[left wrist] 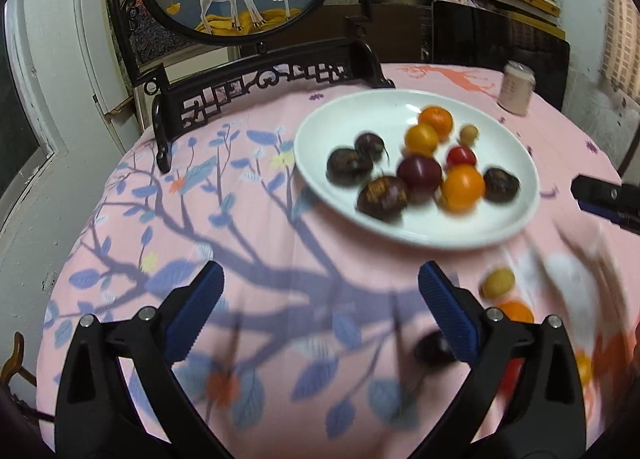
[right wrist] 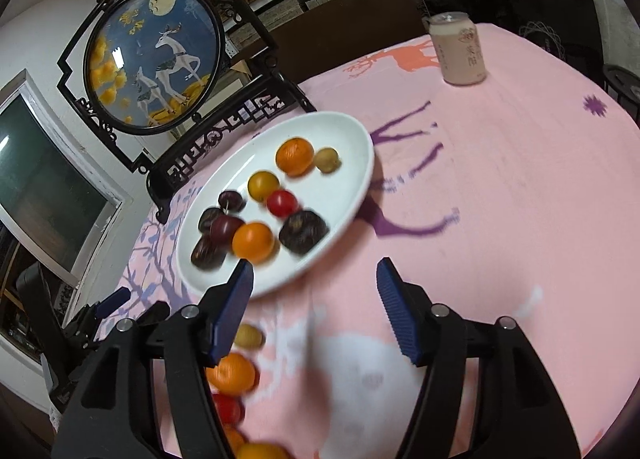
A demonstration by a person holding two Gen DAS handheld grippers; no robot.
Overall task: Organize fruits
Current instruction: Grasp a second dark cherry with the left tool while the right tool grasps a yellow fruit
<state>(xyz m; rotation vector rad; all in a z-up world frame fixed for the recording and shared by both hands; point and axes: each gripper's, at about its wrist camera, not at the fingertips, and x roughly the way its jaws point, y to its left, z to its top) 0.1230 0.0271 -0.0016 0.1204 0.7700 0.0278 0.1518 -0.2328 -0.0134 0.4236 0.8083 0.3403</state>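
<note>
Both pairs of jaws stand wide apart and hold nothing: the left gripper (left wrist: 320, 291) hangs over the pink tablecloth (left wrist: 280, 219) with its blue pads spread above the printed purple branch, and the right gripper (right wrist: 314, 287) is spread the same way over a pale patch of the cloth. Nearest the right gripper, loose fruit lies on the cloth just beside and partly behind its left finger: a small yellow-brown fruit (right wrist: 249, 336), an orange (right wrist: 233, 374) below it, a red tomato (right wrist: 228, 408) lower still, and more orange fruit cut off at the frame's bottom edge. From the left wrist view the same small fruit (left wrist: 497, 283) and orange (left wrist: 516, 311) sit just beyond the right-hand finger, with a dark fruit (left wrist: 430, 347) blurred beside that finger's pad. Farther out, the white oval plate (right wrist: 344, 131) carries a cluster of fruit: dark chestnut-like pieces, a dark red plum (left wrist: 419, 171), oranges, a yellow fruit, a small red tomato (right wrist: 282, 202) and a small tan one. Beyond the plate stands a carved dark wooden stand with a round deer painting (right wrist: 154, 59), and a pale drink can (right wrist: 458, 49) stands upright near the table's far edge, well apart from the plate.
</note>
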